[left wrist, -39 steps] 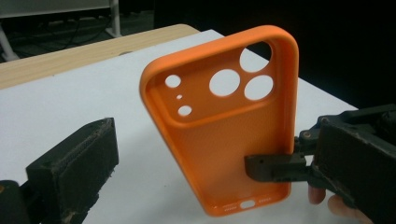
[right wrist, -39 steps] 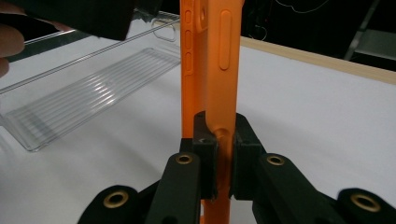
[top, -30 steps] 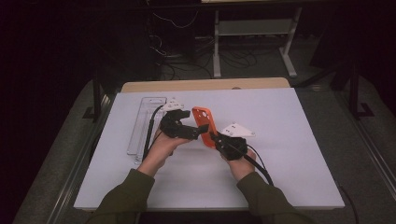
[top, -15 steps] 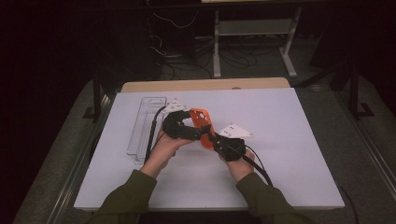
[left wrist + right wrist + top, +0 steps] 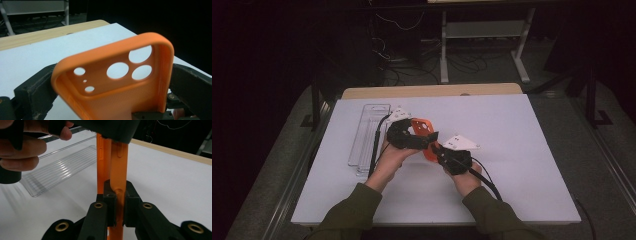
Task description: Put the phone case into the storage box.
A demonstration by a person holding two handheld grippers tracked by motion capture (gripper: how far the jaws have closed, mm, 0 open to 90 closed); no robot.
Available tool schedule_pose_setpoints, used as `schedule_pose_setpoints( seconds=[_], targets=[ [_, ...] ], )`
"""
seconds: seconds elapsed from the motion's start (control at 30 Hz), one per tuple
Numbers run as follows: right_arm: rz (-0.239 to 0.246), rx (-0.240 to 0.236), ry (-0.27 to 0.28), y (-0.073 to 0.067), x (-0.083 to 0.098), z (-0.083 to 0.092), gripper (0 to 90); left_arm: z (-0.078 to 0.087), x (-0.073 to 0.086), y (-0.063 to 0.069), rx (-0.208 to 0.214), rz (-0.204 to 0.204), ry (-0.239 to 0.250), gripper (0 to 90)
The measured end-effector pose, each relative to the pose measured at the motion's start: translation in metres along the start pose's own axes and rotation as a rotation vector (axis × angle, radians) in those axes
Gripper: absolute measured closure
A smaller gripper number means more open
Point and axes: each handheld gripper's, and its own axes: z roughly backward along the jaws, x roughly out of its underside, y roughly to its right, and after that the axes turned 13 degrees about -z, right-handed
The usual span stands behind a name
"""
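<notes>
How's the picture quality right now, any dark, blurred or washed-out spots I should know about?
High view: room behind is nearly black, the white table evenly lit, the orange phone case small but readable. Left gripper view: case sharp, background black, jaws at the edges soft. Right gripper view: case edge clear, clear plastic tray slightly glary, hand blurred.

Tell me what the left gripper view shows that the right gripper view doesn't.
Left gripper view: the orange phone case's inside face with its camera cutouts, gripped across its width between the left hand-held gripper's jaws.
Right gripper view: the case edge-on, with the right hand-held gripper's pads pinching its side wall, plus the clear plastic tray and the person's fingers.
Both: the orange case, the white tabletop and its wooden edge.
</notes>
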Motion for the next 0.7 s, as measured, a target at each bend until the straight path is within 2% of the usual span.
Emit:
schedule_pose_setpoints(
  seconds=[0.1,0.17,0.33,0.7],
  targets=[
    [-0.002,-0.004,-0.002,-0.001,0.0004,-0.0003,81.6,-0.0007,0.0001,0.0005,0.003,-0.002,0.002,0.0],
    [0.0,-0.002,-0.003,-0.001,0.0005,-0.0002,81.5,-0.0015,0.0002,0.002,0.004,0.014,0.006,0.0],
    [0.002,0.0,-0.002,-0.0005,0.0004,-0.0002,81.5,-0.0017,0.0002,0.0024,0.008,0.007,0.001,0.0],
    [0.017,0.001,-0.012,-0.0029,0.0031,-0.0021,81.4,-0.0021,0.0006,0.0027,0.009,0.02,0.001,0.0]
  ],
)
